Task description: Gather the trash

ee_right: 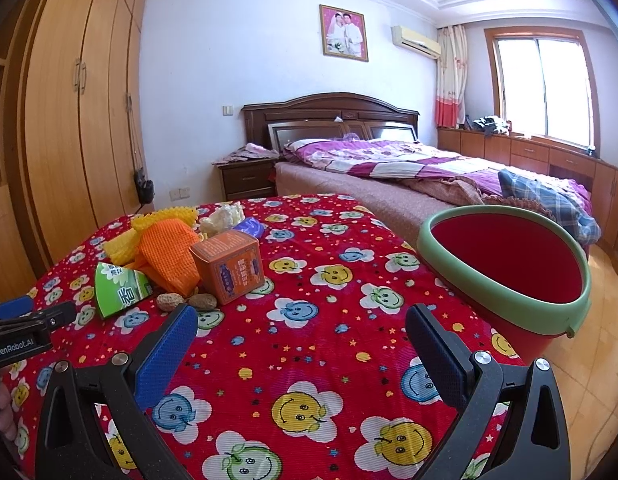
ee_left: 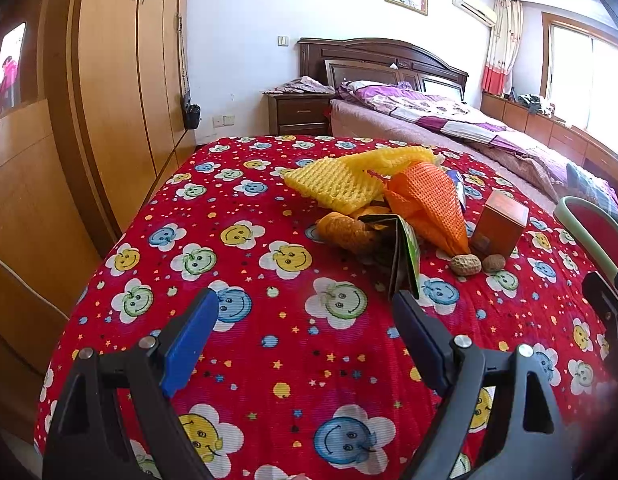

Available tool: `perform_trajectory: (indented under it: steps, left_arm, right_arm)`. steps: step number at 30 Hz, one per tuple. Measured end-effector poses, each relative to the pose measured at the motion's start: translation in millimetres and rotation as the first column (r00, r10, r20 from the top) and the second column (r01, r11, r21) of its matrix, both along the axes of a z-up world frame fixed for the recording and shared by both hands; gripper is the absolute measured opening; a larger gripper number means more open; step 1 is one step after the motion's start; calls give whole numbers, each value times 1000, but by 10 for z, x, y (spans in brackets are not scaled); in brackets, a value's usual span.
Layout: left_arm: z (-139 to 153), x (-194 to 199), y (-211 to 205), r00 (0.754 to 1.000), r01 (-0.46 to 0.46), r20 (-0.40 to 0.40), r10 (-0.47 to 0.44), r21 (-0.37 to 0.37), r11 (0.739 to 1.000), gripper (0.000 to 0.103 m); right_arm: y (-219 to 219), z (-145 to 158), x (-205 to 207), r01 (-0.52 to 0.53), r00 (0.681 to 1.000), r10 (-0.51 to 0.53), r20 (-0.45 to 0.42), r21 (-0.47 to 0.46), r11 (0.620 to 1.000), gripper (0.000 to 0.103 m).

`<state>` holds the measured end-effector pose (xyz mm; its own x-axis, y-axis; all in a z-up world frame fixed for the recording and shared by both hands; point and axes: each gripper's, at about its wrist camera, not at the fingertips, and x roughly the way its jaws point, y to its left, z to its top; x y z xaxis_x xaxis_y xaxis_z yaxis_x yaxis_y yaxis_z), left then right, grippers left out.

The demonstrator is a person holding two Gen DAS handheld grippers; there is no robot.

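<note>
Blue pads of my right gripper point(ee_right: 301, 332) are the closest thing to me; the two fingers stand wide apart and hold nothing, only the red smiley-flower tablecloth point(ee_right: 309, 364) lies between them. My left gripper point(ee_left: 305, 320) is the same, spread wide and empty above the cloth.

I judge that no piece of trash is collected yet, because the bin looks empty inside. The red bin with a green rim point(ee_right: 505, 288) stands ahead and to the right of my right gripper, at the edge of the table. The trash pile is ahead and to the left of the right gripper, and ahead, a little to the right, of the left one.

To do this step well, I should begin with a piece that is easy to close on. The orange carton box point(ee_right: 229, 266) is rigid and stands free at the near side of the pile, so the right gripper can take it across two flat faces. The green wrapper point(ee_right: 119, 288) lies flat and thin; I must come low and pinch its raised edge.

Two nut shells point(ee_right: 187, 301) lie just before the box, small and round, and may roll. The orange foam net point(ee_right: 169, 254) and yellow foam net point(ee_left: 333, 182) are soft and will squash. Crumpled white paper point(ee_right: 223, 216) sits behind.
</note>
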<state>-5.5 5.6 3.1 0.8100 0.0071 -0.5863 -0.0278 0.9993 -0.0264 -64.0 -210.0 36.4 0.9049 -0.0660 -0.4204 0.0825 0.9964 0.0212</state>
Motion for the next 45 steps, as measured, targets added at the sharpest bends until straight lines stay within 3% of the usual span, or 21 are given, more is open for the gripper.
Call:
perform_trajectory:
  steps: [20, 30, 34, 38, 45]
  left_arm:
    - [22, -44, 24, 1000, -13, 16, 13, -7, 1000, 89]
    - [67, -34, 70, 999, -39, 8, 40, -40, 998, 88]
    - [99, 7, 33, 1000, -9, -14, 8, -72, 997, 88]
    - [147, 33, -87, 999, 31, -12, -31, -55, 998, 88]
    - [207, 217, -190, 993, 100, -50, -105, -96, 990, 88]
  right_arm:
    - [-31, -9, -2, -2, 1000, 1, 6, 48, 999, 103]
    - [-147, -35, 50, 2, 999, 4, -38, 142, 990, 103]
    - [-182, -38, 48, -16, 999, 23, -38, 173, 985, 103]
    - [-242, -42, 47, -7, 999, 16, -42, 217, 976, 103]
    - [-330, -3, 78, 53, 990, -19, -137, 248, 967, 103]
